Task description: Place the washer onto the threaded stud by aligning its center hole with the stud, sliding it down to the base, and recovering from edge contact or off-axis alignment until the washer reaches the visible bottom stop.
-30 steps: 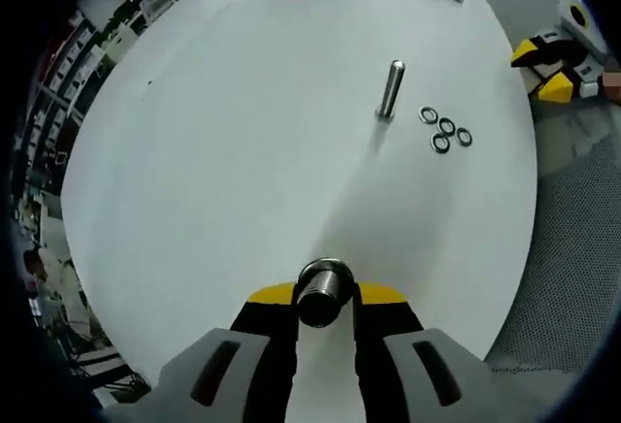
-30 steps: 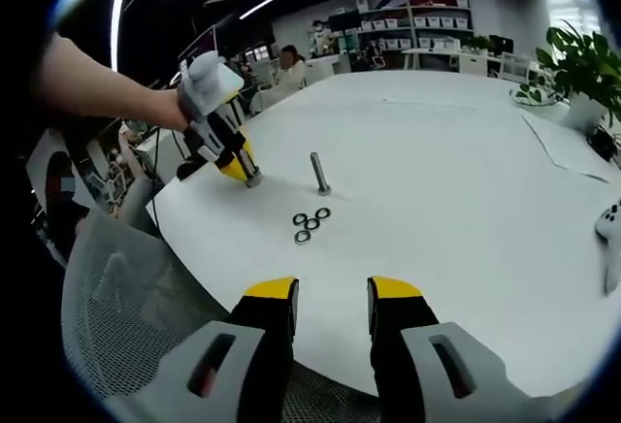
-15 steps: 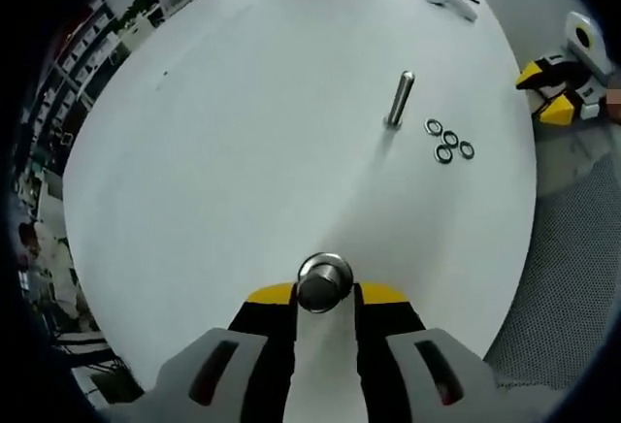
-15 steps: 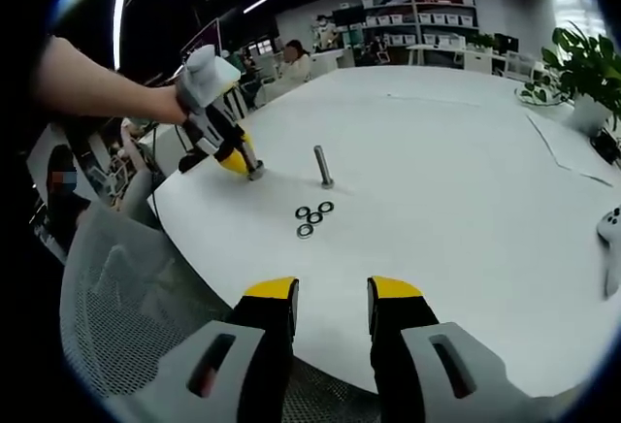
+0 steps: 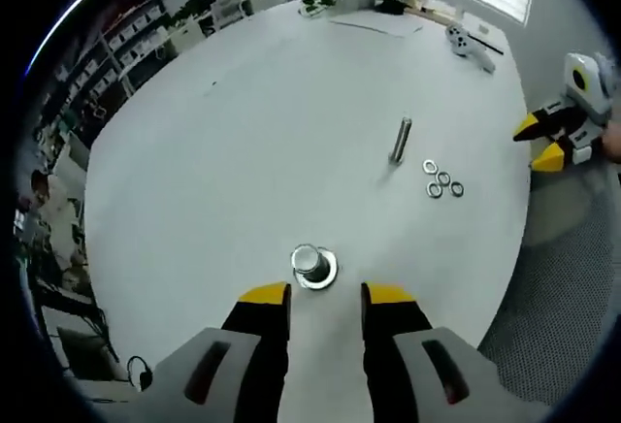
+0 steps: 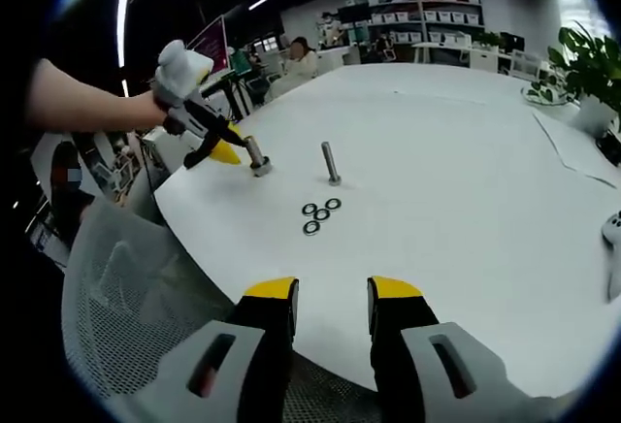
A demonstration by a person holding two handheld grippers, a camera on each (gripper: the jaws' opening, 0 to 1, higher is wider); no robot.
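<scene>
While both tools gape empty, short stud (image 5: 312, 266) stands free before left tool (image 5: 325, 299).

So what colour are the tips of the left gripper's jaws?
Yellow, on black jaws of the left gripper; clearest in the left gripper view.

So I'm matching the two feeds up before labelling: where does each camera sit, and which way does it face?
Left gripper view: rides the left gripper, looking down across the white table at a short metal cylinder just beyond its open jaws; the right gripper enters at right.
Right gripper view: rides the right gripper at the table's edge, facing across it; the left gripper and the person's forearm enter from the left.
Shared: the table, threaded stud, three washers, cylinder.
</scene>
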